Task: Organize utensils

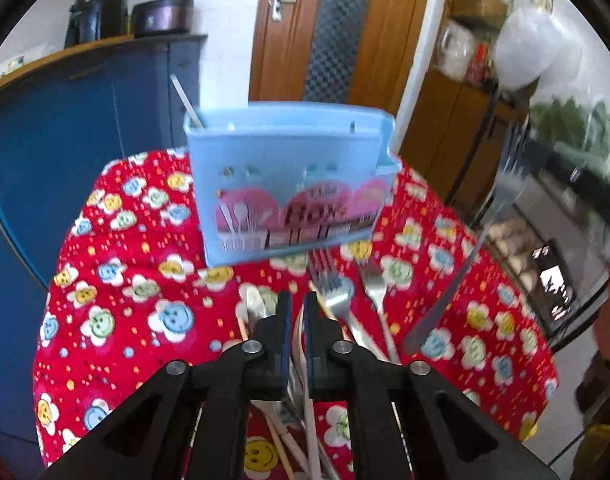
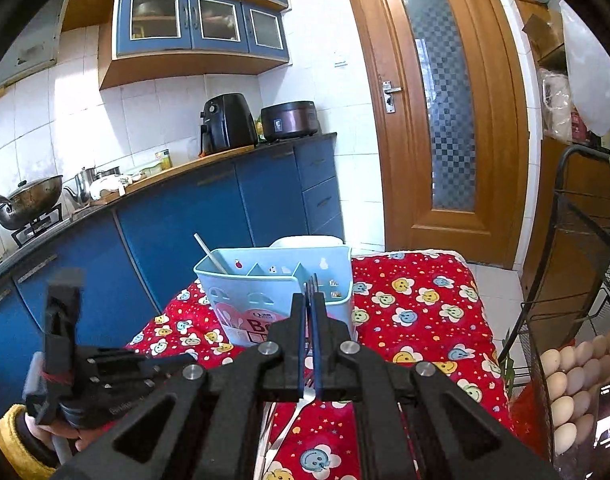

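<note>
My right fingers [image 2: 309,304] pinch a steel fork [image 2: 312,285]; left fingers [image 1: 297,308] pressed together. Blue plastic divided caddy [image 2: 265,292] holds one thin stick [image 2: 209,253].

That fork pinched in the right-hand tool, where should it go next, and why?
Probably forward and over the blue utensil box, then tines-down into an open compartment. The right hand-held gripper is shut on the fork, held in the air just short of the box's near wall, and the compartments behind the tines look free.
</note>
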Available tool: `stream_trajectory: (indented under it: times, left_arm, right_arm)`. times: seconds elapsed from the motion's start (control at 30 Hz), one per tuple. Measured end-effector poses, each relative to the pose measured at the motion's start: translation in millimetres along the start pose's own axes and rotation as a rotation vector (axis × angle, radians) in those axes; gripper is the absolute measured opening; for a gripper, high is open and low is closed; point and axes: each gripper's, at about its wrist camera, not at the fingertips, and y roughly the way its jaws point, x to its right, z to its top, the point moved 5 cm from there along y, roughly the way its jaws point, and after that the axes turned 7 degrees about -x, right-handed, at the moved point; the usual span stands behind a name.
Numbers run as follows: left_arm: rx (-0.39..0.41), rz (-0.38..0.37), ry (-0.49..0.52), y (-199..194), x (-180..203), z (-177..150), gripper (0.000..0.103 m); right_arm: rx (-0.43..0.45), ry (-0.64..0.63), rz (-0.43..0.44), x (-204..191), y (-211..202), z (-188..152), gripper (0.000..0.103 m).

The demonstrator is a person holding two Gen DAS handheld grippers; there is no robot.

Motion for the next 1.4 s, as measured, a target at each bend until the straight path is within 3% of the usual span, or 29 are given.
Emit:
stream_trajectory:
  times: [0.47, 0.7, 0.87, 1.03, 1.4]
  left_arm:
    - [-0.189, 0.096, 0.167, 50.6, 11.7, -5.9, 0.008]
    - [-0.263, 0.089, 0.217, 67.3, 17.2, -8.1, 0.008]
    - [-0.273, 0.073, 0.192, 75.5, 15.7, -5.4, 0.008]
    - [-0.226, 0.043, 0.151, 66.8, 12.2, 1.8, 0.002]
    - [-0.030, 0.009, 0.054, 6.0, 0.8, 29.2, 0.001]
  right_arm:
    - [-0.006, 0.002, -0.017, 7.7, -1.2, -1.0, 0.004]
    - [-0.024, 0.012, -0.010, 10.8, 5.2, -3.7, 0.004]
    - [-0.029, 0.014, -0.006, 12.7, 7.5, -6.2, 0.004]
    - [-0.028, 0.020, -0.005, 14.0, 7.7, -6.2, 0.004]
    - [-0.012, 0.016, -0.002, 12.5, 3.7, 0.7, 0.004]
